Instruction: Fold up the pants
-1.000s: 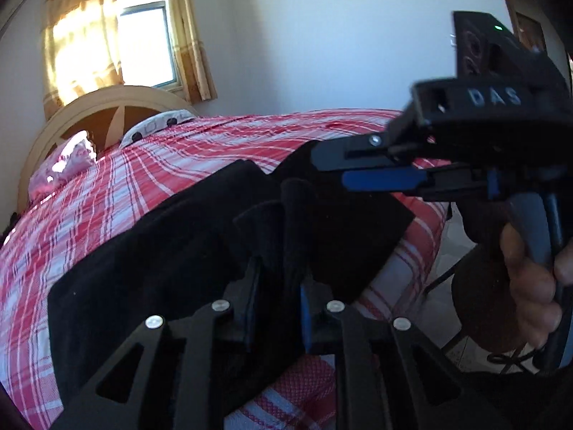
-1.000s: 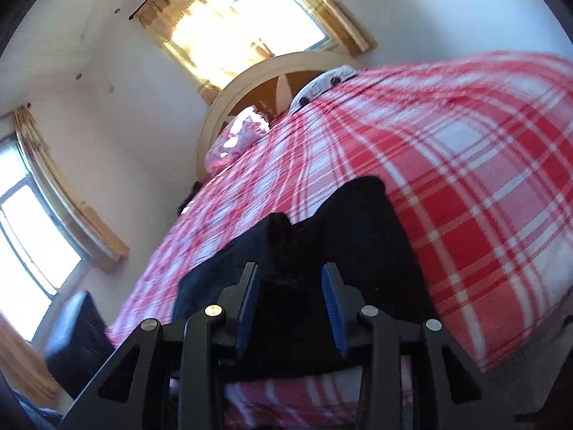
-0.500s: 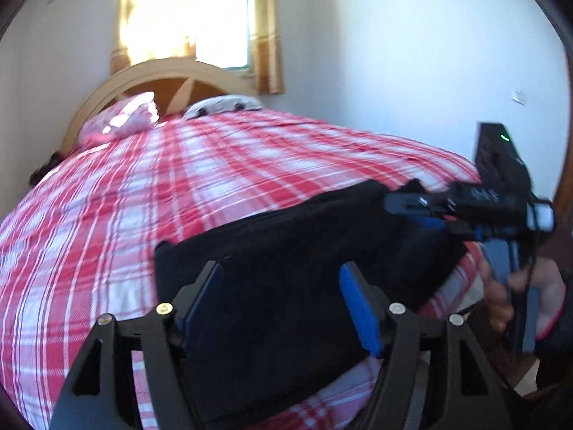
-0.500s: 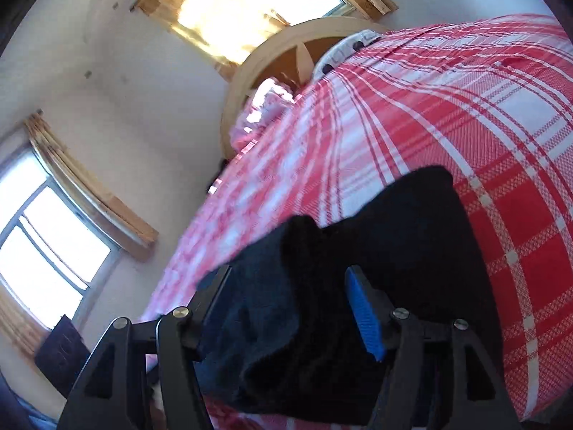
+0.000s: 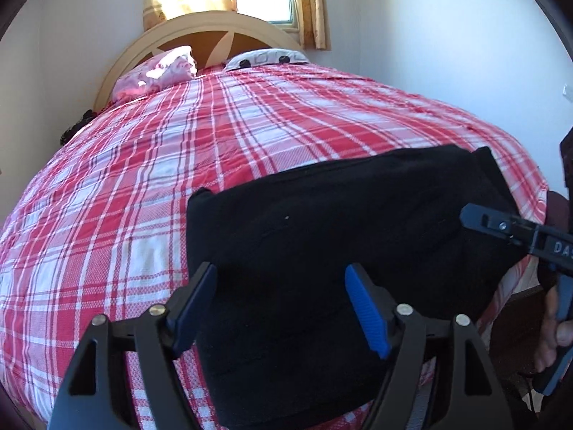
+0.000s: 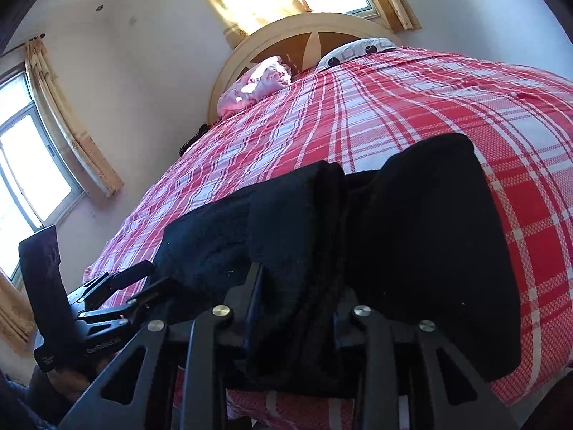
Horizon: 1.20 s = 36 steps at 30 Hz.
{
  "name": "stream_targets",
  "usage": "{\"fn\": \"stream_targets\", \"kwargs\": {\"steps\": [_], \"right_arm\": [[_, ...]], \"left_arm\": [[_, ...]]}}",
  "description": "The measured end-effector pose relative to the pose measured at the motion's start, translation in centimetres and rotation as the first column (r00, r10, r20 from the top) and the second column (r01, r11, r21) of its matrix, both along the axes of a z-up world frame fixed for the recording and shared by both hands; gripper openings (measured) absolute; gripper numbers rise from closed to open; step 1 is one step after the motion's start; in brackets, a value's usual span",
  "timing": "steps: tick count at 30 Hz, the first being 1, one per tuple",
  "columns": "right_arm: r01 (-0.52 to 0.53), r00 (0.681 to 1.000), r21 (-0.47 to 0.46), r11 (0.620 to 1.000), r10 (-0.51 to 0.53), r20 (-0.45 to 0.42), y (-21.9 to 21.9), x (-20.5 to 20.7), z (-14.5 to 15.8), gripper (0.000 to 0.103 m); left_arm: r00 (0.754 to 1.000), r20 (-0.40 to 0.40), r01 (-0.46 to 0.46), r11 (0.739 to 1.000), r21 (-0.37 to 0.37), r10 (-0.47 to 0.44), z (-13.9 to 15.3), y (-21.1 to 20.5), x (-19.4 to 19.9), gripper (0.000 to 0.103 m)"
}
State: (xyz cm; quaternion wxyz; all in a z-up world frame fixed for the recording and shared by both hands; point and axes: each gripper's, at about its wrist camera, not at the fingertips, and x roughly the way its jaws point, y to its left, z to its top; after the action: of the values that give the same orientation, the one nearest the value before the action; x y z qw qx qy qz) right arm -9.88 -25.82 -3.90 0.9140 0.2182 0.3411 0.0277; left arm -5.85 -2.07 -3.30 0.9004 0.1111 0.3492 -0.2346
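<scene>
Right hand-held gripper (image 6: 299, 297) just closed, pinching raised fold of black pants (image 6: 422, 236).

Pants (image 5: 322, 236) were solid black. Bedspread (image 5: 143, 186) was red-white plaid with thin dark lines. Headboard (image 5: 215, 23) was cream with brown panel. One pillow (image 5: 157, 71) was pink, other pillow (image 5: 266, 58) white with black spots. Curtains (image 6: 68, 122) were yellow-tan. Gripper pads (image 5: 365, 304) were blue, frames black.

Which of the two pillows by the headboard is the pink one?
The pink pillow is the left one, catching sunlight; the other pillow, to its right, is white with dark spots.
</scene>
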Motion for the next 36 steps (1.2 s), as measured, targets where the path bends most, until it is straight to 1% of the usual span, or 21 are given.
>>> {"fn": "stream_targets", "kwargs": {"steps": [1, 4, 6, 9, 12, 14, 16, 19, 23, 26, 29, 33, 35, 36], "right_arm": [[-0.004, 1.0, -0.009, 1.0, 0.004, 0.002, 0.2, -0.1, 0.2, 0.024], [-0.009, 1.0, -0.054, 0.999, 0.01, 0.022, 0.8, 0.0, 1.2, 0.023], [-0.003, 0.999, -0.06, 0.998, 0.005, 0.036, 0.8, -0.1, 1.6, 0.023], [0.008, 0.999, -0.074, 0.997, -0.005, 0.033, 1.0, -0.3, 1.7, 0.023], [0.011, 0.999, -0.116, 0.993, -0.007, 0.035, 1.7, -0.7, 1.9, 0.023], [0.008, 0.999, -0.142, 0.99, -0.002, 0.047, 2.0, -0.8, 2.4, 0.023], [0.015, 0.997, -0.148, 0.989, -0.004, 0.071, 2.0, -1.1, 3.1, 0.023], [0.038, 0.995, -0.16, 0.986, -0.022, 0.102, 1.5, -1.6, 4.0, 0.023], [0.076, 0.995, -0.178, 0.981, -0.062, 0.082, 0.7, -2.0, 3.5, 0.023], [0.107, 0.993, -0.193, 0.975, -0.095, 0.071, 0.3, -2.6, 2.9, 0.023], [0.128, 0.991, -0.231, 0.964, -0.116, 0.067, 0.1, -3.3, 2.6, 0.023], [0.172, 0.983, -0.245, 0.954, -0.152, 0.101, -1.3, -4.1, 3.6, 0.023], [0.201, 0.978, -0.262, 0.944, -0.177, 0.113, -2.1, -4.4, 4.0, 0.023], [0.194, 0.979, -0.253, 0.948, -0.172, 0.109, -2.5, -4.3, 3.9, 0.023]], "left_arm": [[1.0, 0.002, -0.008, 1.0, 0.01, 0.008, 0.0, -0.1, 0.0, 0.082], [0.999, -0.001, -0.034, 0.998, 0.045, 0.034, 0.0, -0.3, 0.3, 0.09], [0.999, -0.016, -0.046, 0.998, 0.049, 0.047, -0.1, -0.4, 0.6, 0.09], [0.998, -0.03, -0.06, 0.996, 0.06, 0.061, -0.2, -0.5, 0.8, 0.091], [0.997, -0.023, -0.077, 0.993, 0.086, 0.079, -0.2, -0.7, 0.9, 0.096], [0.996, -0.025, -0.079, 0.993, 0.089, 0.081, 0.0, -0.8, 0.9, 0.097], [0.997, -0.029, -0.076, 0.994, 0.085, 0.078, 0.2, -0.9, 0.8, 0.098], [0.996, -0.016, -0.08, 0.992, 0.099, 0.082, 0.3, -1.3, 0.6, 0.102], [0.997, -0.015, -0.072, 0.991, 0.112, 0.074, 0.2, -1.7, 0.4, 0.102], [0.996, -0.01, -0.089, 0.99, 0.113, 0.091, 0.5, -1.4, 0.4, 0.102], [0.994, 0.002, -0.106, 0.989, 0.106, 0.106, 0.9, -1.0, 0.5, 0.102], [0.993, 0.033, -0.12, 0.988, 0.1, 0.117, 1.5, -1.2, 0.5, 0.102], [0.993, 0.033, -0.117, 0.988, 0.102, 0.115, 1.4, -1.5, 0.6, 0.102], [0.992, 0.031, -0.123, 0.986, 0.11, 0.12, 1.2, -1.6, 0.7, 0.102]]}}
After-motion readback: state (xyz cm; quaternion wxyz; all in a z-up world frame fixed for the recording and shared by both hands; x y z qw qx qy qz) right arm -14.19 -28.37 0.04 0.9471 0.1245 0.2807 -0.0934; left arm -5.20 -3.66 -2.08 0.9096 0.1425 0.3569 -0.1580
